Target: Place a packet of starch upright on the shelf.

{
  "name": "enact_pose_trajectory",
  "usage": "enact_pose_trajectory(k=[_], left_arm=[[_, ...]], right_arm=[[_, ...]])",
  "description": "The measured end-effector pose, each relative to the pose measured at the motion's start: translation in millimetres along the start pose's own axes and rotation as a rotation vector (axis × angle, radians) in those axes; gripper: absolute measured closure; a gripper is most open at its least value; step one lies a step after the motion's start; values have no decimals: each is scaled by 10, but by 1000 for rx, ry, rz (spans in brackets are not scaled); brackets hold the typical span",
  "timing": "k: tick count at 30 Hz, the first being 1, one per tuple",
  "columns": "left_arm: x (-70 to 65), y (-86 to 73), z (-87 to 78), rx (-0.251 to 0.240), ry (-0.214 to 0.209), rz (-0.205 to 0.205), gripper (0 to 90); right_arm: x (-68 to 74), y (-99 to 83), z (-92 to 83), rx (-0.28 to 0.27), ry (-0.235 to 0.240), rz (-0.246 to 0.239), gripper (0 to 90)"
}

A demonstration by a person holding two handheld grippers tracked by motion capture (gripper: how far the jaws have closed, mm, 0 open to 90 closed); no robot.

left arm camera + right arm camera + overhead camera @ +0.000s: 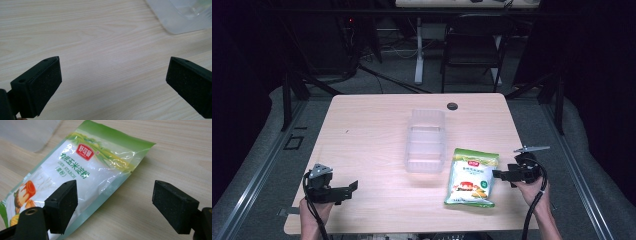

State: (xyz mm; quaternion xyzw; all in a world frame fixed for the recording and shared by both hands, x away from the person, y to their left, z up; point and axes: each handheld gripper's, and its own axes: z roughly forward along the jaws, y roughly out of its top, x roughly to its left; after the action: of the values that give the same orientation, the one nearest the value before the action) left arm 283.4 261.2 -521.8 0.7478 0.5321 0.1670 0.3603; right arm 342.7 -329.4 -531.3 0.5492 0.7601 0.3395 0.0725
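Altogether, two things lay on the pale wood-grain table [362, 130]: one clear, ribbed rectangular plastic tub [426, 141] at the centre of the high view, and one flat, glossy green-and-white plastic pouch of corn starch [472, 178] at lower right of that tub, just beside it. The right gripper [498, 174], at the frame's lower right, pointed at the pouch's right edge with its jaws spread and nothing clamped; in the right gripper view one black foam-faced pad [65, 205] appeared to hang over the pouch's crinkled edge, though contact was unclear. The left gripper [353, 187], at lower left, was likewise released, its jaws wide above bare wood.
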Motion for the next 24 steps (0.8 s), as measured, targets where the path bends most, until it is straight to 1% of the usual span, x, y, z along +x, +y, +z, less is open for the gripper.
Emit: enact_pose_trajectory(k=[1,3,4,6,8,10,11,12,14,17,20,23,24], left_arm=[[-3,3,14,3,-6,2,1],[-9,10,29,11,-8,7,1],[-12,13,31,8,-13,9,1],[-27,24,23,7,-2,21,1],[-41,31,31,4,0,26,1],[-50,37,28,16,16,45,1],[-50,37,28,16,16,45,1],[-52,42,21,5,16,46,1],[-45,42,16,1,18,46,1],[-33,40,25,7,14,37,1],[-34,41,33,10,12,43,1],[-40,42,44,13,9,46,1],[-42,42,46,15,10,45,1]], right_arm=[[-10,8,0,3,-6,6,201],[-40,15,-1,-1,2,14,204],[-55,16,-3,2,-4,20,206],[-82,10,8,-6,9,41,215],[-95,17,24,-2,12,36,224],[-106,30,46,5,29,38,228],[-106,36,65,7,35,36,230],[-105,45,89,18,42,31,230],[-94,65,140,34,43,22,229],[-79,94,202,46,48,21,230],[-80,125,256,56,52,24,245],[-112,141,290,46,76,58,259],[-124,145,310,48,94,65,262]])
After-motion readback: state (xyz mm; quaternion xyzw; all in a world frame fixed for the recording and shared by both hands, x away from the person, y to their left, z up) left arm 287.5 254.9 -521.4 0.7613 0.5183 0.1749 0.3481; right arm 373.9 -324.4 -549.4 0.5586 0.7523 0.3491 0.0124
